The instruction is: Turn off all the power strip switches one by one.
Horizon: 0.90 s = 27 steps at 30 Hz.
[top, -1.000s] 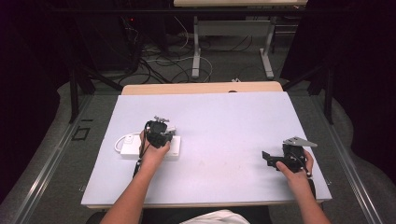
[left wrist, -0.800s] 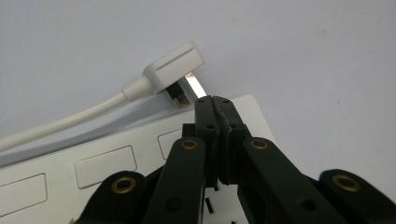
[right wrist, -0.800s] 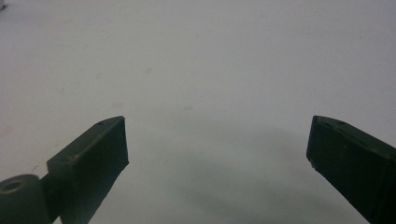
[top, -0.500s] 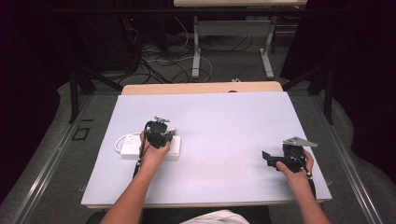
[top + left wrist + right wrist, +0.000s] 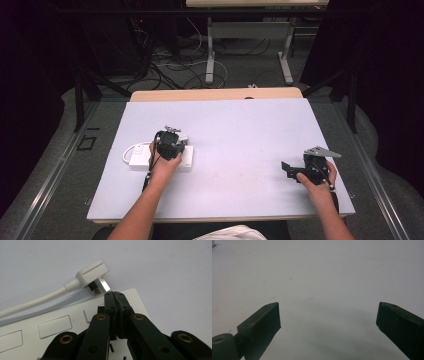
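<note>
Left gripper [image 5: 115,293] had its jaws pressed together with nothing between them, its tips resting over the far edge of the power strip [image 5: 62,326]. Just past those tips lay the plug [image 5: 93,275], white, on its side on the table [image 5: 162,267], its metal prongs pointing toward the strip and the nearest prong almost at the jaw tips (whether it touched them could not be told). Its white cord [image 5: 37,301] ran off along the strip's edge. On the strip's top sat a row of flat rectangular switches.

From the high view the strip [image 5: 137,162] lay on the left half of the white table [image 5: 240,130], with the left gripper [image 5: 170,145] above its right end and the cord [image 5: 131,150] looping at its left.

Well apart, near the table's right edge, the right gripper [image 5: 290,170] was held low, pointing left. Its jaws stood wide open over bare tabletop [image 5: 324,277], holding nothing.

Beyond the table, cables lay on the floor [image 5: 175,65].
</note>
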Available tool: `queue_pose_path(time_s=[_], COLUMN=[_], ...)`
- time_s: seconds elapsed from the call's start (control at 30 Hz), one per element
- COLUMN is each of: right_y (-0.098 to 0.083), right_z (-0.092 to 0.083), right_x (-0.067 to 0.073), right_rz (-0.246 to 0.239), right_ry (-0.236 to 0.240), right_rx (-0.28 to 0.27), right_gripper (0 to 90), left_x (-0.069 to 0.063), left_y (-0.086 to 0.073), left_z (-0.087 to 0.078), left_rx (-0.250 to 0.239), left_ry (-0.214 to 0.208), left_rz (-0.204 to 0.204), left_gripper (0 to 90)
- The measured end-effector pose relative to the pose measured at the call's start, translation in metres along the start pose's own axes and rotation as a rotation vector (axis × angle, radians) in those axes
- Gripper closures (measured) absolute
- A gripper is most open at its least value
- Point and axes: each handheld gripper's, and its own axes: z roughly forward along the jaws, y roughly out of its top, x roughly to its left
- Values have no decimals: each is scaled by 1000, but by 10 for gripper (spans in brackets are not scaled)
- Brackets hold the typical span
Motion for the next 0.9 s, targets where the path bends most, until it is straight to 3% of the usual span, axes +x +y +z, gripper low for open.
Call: queue_pose_path(time_s=[0.23, 0.47, 0.63, 0.7, 0.9], right_y=[0, 0, 0, 0, 0], right_z=[0, -1, -1, -1, -2], right_x=[2, 1, 1, 2, 1], right_rz=[8, 4, 7, 9, 14], right_ry=[1, -2, -3, -9, -8], right_rx=[0, 1, 1, -2, 1], right_gripper=[50, 50, 50, 50, 50], left_x=[6, 17, 19, 20, 25], left_y=[-6, -10, -13, -16, -31], left_z=[-6, -23, -36, -41, -59], left_rx=[-5, -27, -48, -58, -75], left_ry=[-11, -73, -90, -95, -76], left_rz=[-7, -44, -25, 3, 57], left_gripper=[845, 791, 725, 688, 572])
